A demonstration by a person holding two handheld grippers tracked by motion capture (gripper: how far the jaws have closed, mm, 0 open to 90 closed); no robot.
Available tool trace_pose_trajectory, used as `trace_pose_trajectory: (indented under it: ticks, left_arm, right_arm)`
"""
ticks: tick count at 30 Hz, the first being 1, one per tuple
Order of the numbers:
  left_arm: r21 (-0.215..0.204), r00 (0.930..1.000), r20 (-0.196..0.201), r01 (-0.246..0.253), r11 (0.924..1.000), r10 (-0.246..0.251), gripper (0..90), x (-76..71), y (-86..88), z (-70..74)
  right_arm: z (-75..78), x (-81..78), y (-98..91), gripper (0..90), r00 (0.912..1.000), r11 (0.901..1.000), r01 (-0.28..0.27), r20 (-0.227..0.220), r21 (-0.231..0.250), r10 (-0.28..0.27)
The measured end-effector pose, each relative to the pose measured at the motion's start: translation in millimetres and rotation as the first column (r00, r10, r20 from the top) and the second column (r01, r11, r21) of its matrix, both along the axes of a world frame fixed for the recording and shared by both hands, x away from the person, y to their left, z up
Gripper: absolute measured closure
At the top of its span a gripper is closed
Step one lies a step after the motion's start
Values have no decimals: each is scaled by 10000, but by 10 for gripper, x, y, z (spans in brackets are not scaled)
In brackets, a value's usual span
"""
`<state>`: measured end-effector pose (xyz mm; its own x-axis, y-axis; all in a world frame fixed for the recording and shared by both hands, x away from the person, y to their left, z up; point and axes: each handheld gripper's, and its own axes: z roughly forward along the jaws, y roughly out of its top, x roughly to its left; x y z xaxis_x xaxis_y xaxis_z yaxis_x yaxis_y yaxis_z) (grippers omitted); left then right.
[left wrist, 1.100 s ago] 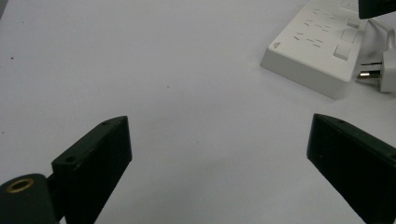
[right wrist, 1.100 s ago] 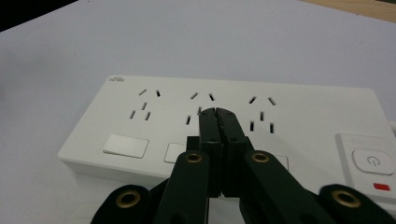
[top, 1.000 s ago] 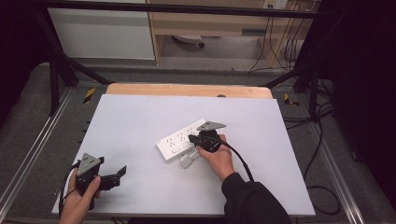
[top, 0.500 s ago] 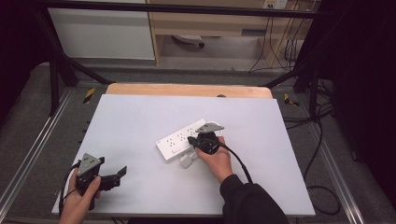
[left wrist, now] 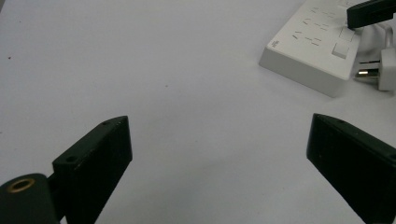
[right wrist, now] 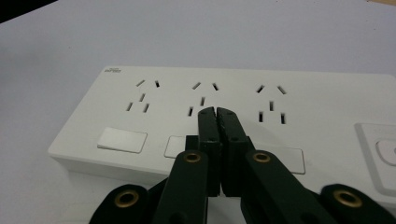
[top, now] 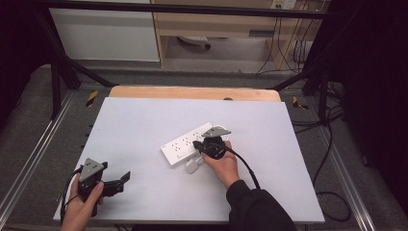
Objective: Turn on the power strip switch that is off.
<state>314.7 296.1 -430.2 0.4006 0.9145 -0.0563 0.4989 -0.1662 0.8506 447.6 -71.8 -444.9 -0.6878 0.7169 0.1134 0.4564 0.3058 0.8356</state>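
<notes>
A white power strip [top: 183, 145] with three socket groups and a row of flat switches lies at the middle of the table. Its white plug [top: 192, 166] lies loose beside its near edge. My right gripper [top: 196, 144] is shut with nothing between its jaws. In the right gripper view its closed tips [right wrist: 217, 112] sit over the strip [right wrist: 140, 121] at the middle socket group, hiding most of the middle switch; whether they touch I cannot tell. My left gripper [top: 126, 177] stands open near the table's front left, jaws wide [left wrist: 219, 154] over bare table, aimed toward the strip [left wrist: 310, 51].
The strip lies on a white sheet [top: 144, 120] with a wooden table edge [top: 192, 92] at the back. Metal rails run along both sides, and cables hang off at the right. The plug [left wrist: 385, 70] shows its prongs in the left gripper view.
</notes>
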Motion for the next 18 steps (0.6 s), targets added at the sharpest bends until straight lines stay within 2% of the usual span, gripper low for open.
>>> trace_pose_trajectory:
  ticks: [18]
  left_arm:
    - [73, 10000, -75, 2, 10000, -1, 70, 3, -2, -8]
  right_arm:
    - [-6, -8, 6, 898, 10000, 10000, 84, 39, 31, -84]
